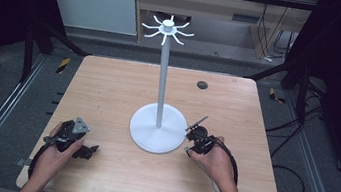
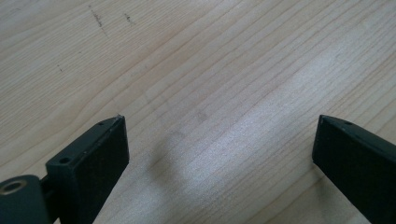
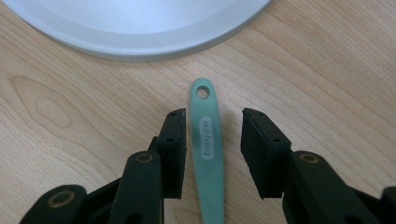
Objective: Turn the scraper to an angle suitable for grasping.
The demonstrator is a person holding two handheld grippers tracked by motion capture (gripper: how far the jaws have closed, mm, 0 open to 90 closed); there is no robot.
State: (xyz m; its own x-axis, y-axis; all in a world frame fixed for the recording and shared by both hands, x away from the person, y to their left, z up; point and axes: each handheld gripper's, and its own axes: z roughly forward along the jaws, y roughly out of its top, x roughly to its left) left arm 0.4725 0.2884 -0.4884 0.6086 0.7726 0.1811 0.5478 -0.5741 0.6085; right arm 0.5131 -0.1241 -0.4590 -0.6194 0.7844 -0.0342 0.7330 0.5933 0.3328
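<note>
Looking at a light wooden table (image 1: pixel 110 82) with a tall white stand (image 1: pixel 163 82) right in the middle: round flat base (image 1: pixel 153 133), thin pole, ring of little hooks (image 1: pixel 168 29) on top.

Right gripper (image 3: pixel 212 116) down low at the near right edge of that base, held in the person's right hand (image 1: pixel 212 160). Jaws partly apart, pointed at the tabletop, straddling a slim teal handle (image 3: pixel 208 154). Handle lying flat on the wood, holed end (image 3: pixel 202 93) aimed at the base rim, close to it but not touching, a strip of bare wood between the two. Clear gap between the handle and the jaw at the right in the right gripper view. Other jaw right up against the handle's edge, maybe brushing it, hard to say from this angle. So no real pinch on it, just parked around it. Some pale lettering on the handle, too fuzzy to read. Rest of the tool tucked under the gripper body, so no idea what sort of utensil it actually is.

Left gripper (image 2: pixel 219 135) over at the near left part of the table, well apart from the stand, in the person's left hand (image 1: pixel 57 153). Jaws spread wide, plain wood grain between them, gripping nothing. Seems to be resting on or hovering just above the tabletop in the high view.
</note>
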